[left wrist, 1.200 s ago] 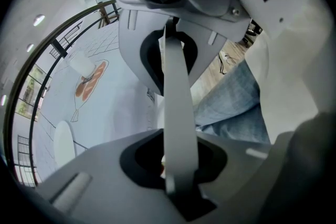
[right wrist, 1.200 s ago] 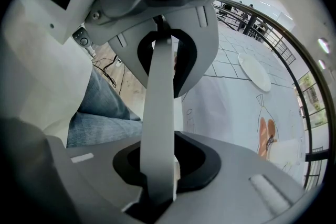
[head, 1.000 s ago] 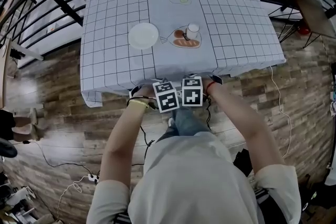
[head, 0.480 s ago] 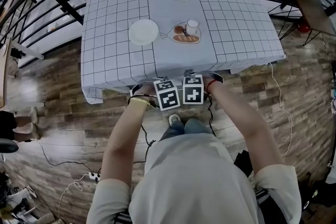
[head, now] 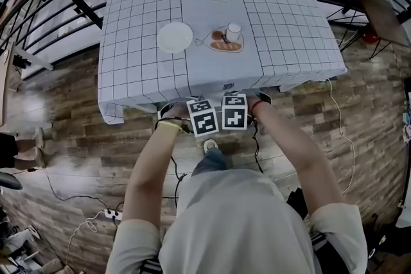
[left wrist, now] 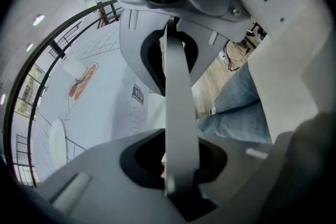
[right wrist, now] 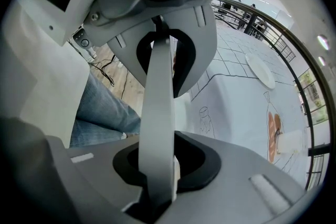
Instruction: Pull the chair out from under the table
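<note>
The chair shows only as a thin grey strip [left wrist: 178, 86] of its back, running straight through the jaws in the left gripper view, and as a matching grey strip [right wrist: 157, 128] in the right gripper view. In the head view the chair is hidden under my hands and the tablecloth's hanging edge. My left gripper [head: 202, 117] and right gripper [head: 235, 111] stand side by side, pointing steeply down, just off the near edge of the table [head: 148, 22]. Each is shut on the chair back. My jeans leg [left wrist: 236, 113] is right behind them.
On the white checked tablecloth lie a white plate [head: 174, 36] and a cup [head: 234, 31] over a printed bread picture. A black railing [head: 70, 0] curves round the table's far side. Cables [head: 340, 131] and a power strip [head: 109, 215] lie on the wood floor.
Both grippers have drawn a little back from the table, so its near edge now sits farther up the picture. My foot shows below the grippers. The jaws look unchanged.
</note>
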`<state>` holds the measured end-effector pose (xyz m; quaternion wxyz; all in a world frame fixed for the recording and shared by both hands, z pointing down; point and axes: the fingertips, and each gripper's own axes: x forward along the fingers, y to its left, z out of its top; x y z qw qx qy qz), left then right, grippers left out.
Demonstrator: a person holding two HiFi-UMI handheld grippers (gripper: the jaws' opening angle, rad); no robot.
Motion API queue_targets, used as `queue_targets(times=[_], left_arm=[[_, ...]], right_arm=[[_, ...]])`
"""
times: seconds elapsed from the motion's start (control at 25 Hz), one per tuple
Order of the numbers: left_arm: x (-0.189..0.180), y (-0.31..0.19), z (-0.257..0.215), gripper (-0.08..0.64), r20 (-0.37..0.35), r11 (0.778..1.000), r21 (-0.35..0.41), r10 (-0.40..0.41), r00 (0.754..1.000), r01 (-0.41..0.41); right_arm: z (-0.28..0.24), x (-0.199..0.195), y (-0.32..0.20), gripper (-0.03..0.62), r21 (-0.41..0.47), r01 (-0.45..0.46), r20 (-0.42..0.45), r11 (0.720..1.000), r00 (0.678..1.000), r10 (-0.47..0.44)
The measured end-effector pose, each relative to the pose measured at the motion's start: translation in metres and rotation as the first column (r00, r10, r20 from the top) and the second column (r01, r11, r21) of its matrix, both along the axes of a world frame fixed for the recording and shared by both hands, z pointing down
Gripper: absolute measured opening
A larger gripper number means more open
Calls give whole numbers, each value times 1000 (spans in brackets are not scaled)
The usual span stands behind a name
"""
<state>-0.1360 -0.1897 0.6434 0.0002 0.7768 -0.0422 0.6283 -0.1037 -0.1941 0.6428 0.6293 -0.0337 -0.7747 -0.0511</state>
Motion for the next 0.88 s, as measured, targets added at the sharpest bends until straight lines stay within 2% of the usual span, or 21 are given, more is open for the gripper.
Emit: queue_targets(times=[0.88], left_arm=[[14,49,0,77,-6,1000,-13,-22,1000,22]], right_arm=[[0,14,48,72,-13,20,-2,1000,1000,-20]])
